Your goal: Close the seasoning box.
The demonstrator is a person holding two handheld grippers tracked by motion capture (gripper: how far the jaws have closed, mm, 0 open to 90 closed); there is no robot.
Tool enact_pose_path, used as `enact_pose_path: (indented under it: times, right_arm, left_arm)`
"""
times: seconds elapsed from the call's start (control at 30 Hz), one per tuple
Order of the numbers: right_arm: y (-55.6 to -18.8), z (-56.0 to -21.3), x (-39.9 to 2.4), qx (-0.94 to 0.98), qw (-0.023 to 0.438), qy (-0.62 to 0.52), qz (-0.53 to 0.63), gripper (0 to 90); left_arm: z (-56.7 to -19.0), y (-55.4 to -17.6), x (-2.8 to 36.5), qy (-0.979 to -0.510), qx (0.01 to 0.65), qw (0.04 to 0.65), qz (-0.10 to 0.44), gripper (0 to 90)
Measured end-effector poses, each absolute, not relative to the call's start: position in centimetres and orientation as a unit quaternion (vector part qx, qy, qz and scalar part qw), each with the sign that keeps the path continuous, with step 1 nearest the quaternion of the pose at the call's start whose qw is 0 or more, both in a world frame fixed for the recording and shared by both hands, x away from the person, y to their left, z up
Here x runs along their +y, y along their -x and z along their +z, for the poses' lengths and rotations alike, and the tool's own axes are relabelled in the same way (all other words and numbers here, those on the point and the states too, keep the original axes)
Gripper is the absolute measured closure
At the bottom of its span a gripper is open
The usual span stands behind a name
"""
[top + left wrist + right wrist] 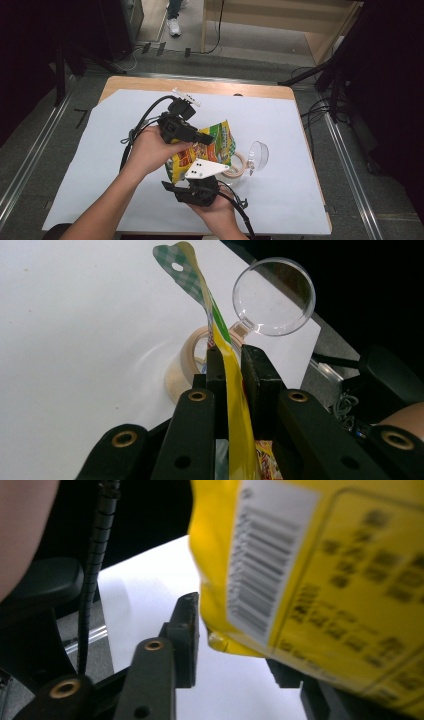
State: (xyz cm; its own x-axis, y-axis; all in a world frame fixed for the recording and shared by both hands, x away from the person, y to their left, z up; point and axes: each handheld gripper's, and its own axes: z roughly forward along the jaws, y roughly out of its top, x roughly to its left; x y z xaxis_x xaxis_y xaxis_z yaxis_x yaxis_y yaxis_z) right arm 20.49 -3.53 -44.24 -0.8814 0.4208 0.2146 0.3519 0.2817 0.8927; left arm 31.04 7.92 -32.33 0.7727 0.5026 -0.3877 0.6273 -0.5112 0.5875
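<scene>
A yellow and green snack bag is held up over the white sheet between both hands. My left gripper reaches in from the left. In the left gripper view, this gripper is shut on the bag's thin side seam. The checked top edge of the bag curls away beyond the jaws. My right gripper comes up from below under its grey plate. In the right gripper view, the bag's barcode corner sits between its jaws. One finger lies beside the bag; the bag hides the other pad.
A roll of beige tape lies just right of the bag. A clear round lid stands on edge beside it. The white sheet covers the wooden table. A small white strip lies near the back edge.
</scene>
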Motion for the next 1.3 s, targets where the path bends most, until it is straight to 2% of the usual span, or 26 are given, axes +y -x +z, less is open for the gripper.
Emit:
enact_pose_path:
  times: [0.2, 0.37, 0.47, 0.57, 0.9, 1.3]
  right_arm:
    - [-20.6, -44.1, -3.7, 0.807, 0.043, -0.241, 0.537, 67.8]
    - [-21.0, -43.9, -3.7, 0.802, 0.039, -0.242, 0.544, 68.0]
    - [-21.3, -44.2, -3.4, 0.798, 0.010, -0.255, 0.546, 68.3]
    - [-21.1, -44.4, -3.3, 0.801, 0.022, -0.252, 0.543, 68.2]
    - [-21.3, -44.3, -3.4, 0.801, 0.018, -0.251, 0.544, 67.9]
    - [-21.0, -44.1, -3.4, 0.807, 0.034, -0.239, 0.538, 67.4]
  left_arm:
    - [-32.9, -32.0, 7.9, -0.861, 0.330, 0.373, -0.106, 82.5]
    - [-32.3, -31.6, 8.2, -0.856, 0.329, 0.386, -0.101, 81.6]
    - [-32.2, -31.1, 8.0, -0.861, 0.326, 0.379, -0.089, 81.9]
    - [-32.4, -30.9, 8.2, -0.858, 0.328, 0.384, -0.097, 82.3]
    - [-32.4, -31.0, 8.2, -0.857, 0.327, 0.389, -0.088, 81.9]
    - [-32.5, -30.9, 8.6, -0.854, 0.331, 0.392, -0.089, 81.4]
